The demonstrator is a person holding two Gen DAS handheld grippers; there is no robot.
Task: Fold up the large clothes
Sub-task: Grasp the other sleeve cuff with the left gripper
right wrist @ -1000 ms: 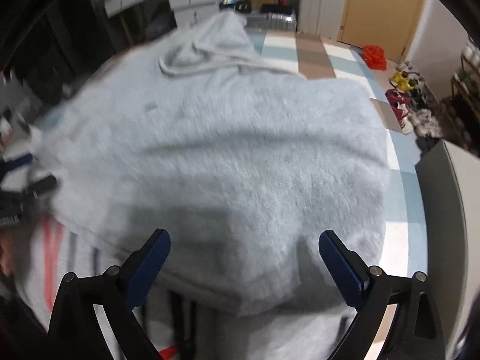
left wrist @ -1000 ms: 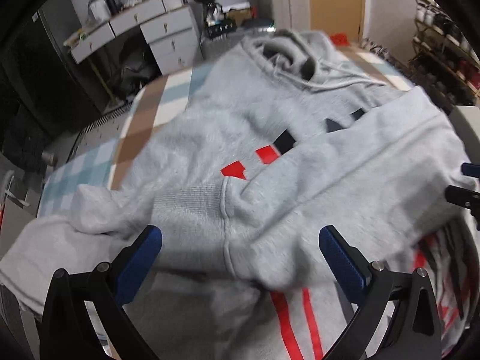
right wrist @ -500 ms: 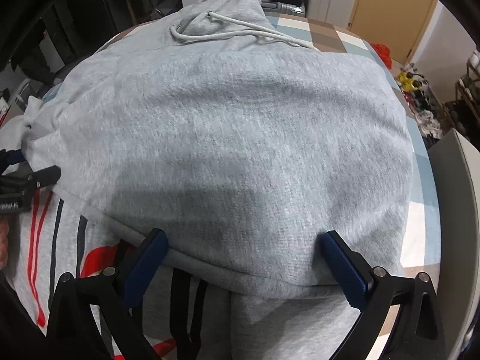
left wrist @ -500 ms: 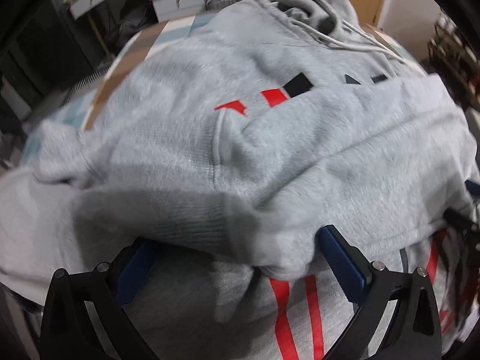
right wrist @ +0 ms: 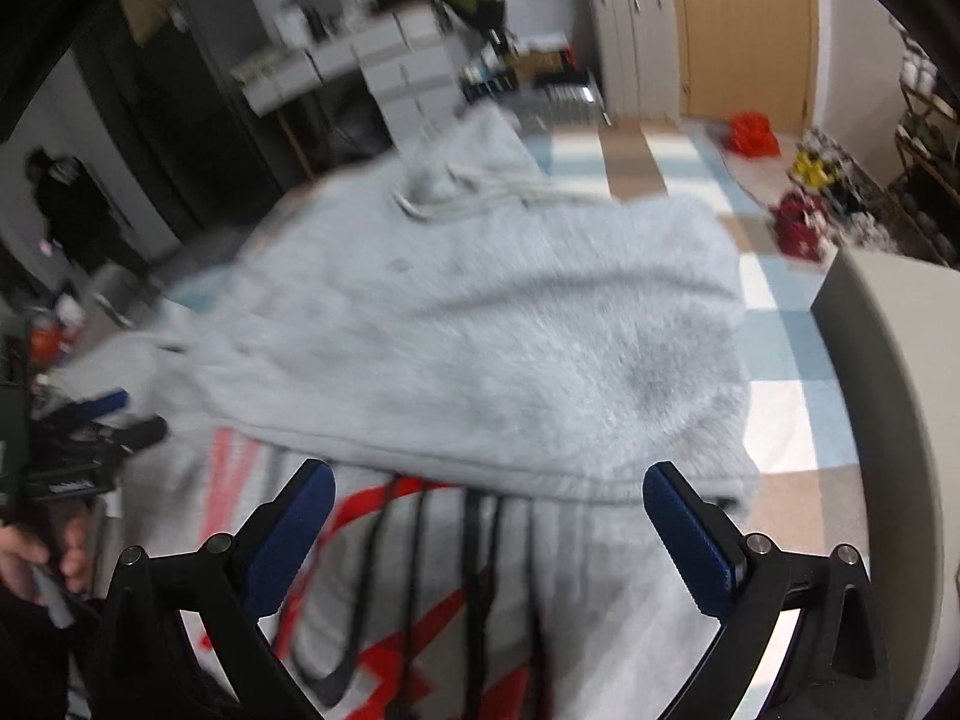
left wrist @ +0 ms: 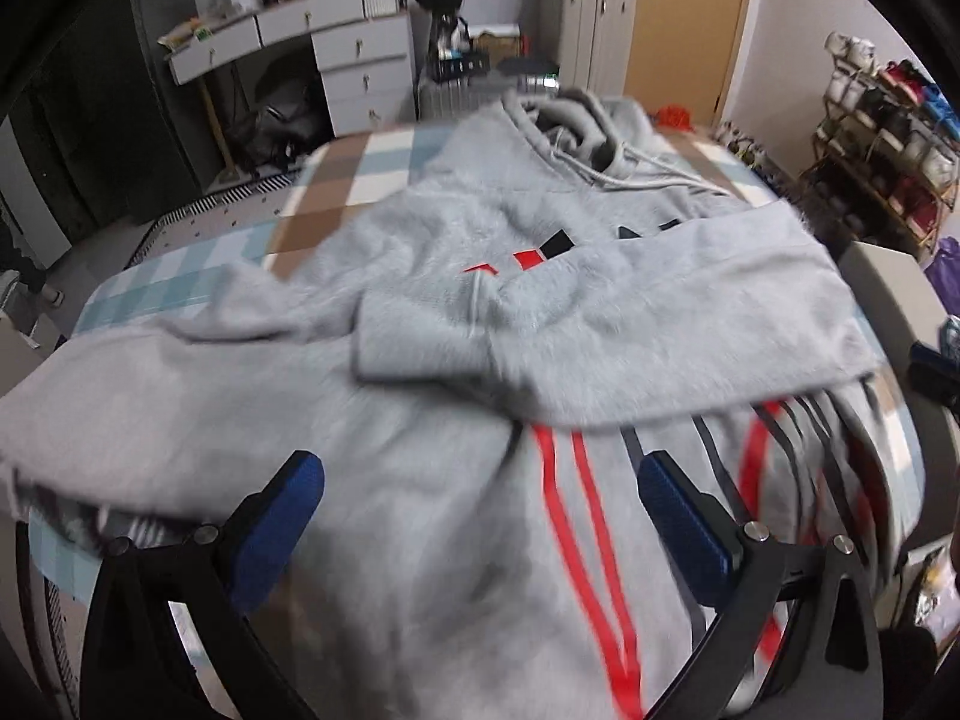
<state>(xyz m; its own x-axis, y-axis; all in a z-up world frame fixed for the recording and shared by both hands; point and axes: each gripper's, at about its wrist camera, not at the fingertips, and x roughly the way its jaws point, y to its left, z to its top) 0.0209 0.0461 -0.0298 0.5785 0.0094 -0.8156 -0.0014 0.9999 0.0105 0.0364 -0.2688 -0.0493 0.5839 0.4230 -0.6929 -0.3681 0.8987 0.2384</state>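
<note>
Left wrist view: the right sleeve lies across the grey hoodie; the left one looks unfolded. Both left tongs and right tongs gape wide, empty.

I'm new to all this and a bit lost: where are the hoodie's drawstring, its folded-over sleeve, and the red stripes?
drawstring (left wrist: 645,177), left wrist view, on the cord below the hood.
folded-over sleeve (left wrist: 660,324), left wrist view, mid-sleeve.
red stripes (left wrist: 585,516), left wrist view, on the right stripe.
</note>
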